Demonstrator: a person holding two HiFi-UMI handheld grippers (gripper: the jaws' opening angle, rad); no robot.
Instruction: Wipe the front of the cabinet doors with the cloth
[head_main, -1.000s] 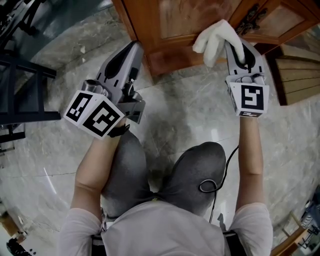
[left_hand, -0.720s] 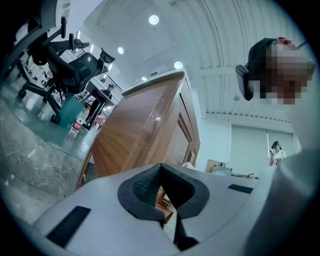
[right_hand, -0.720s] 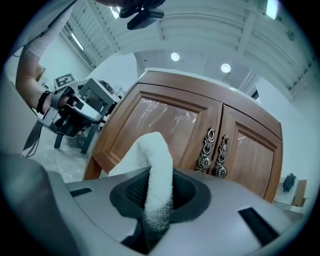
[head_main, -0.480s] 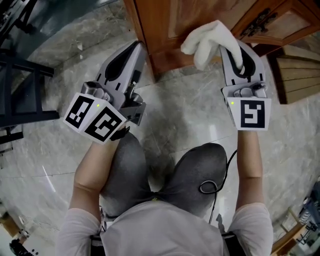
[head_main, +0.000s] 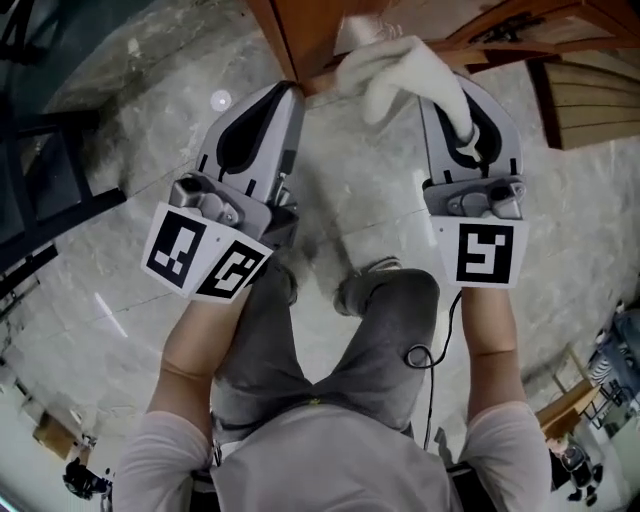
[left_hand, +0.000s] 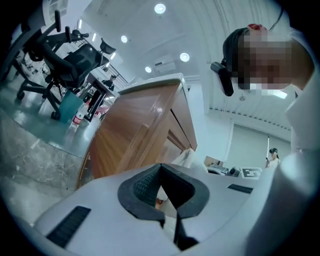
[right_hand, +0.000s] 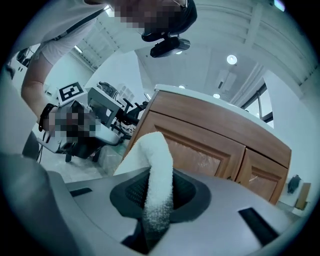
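Grey marble floor (head_main: 370, 200), glossy and veined. Open office room: black office chairs (left_hand: 65, 65) off to the left of the left hand-held gripper (head_main: 288, 92), round ceiling lights (left_hand: 160, 8) overhead. A brown wooden cabinet (head_main: 310, 25) stands straight ahead of both grippers, and its panelled doors (right_hand: 210, 135) fill the right gripper view.

The left hand-held gripper's jaws are pressed together at the tips with nothing pinched, and it points at the cabinet's corner.

The right hand-held gripper (head_main: 450, 90) is clamped on the cloth (head_main: 400, 65). The cloth is white, thick terry, bunched into a roll. It is pinched between the pads, rises past the tips, and flops forward and to the gripper's left, towards the cabinet's bottom edge. Cannot tell whether the cloth touches the wood. In the right gripper view the cloth (right_hand: 157, 155) stands up between the jaws in front of the left door.
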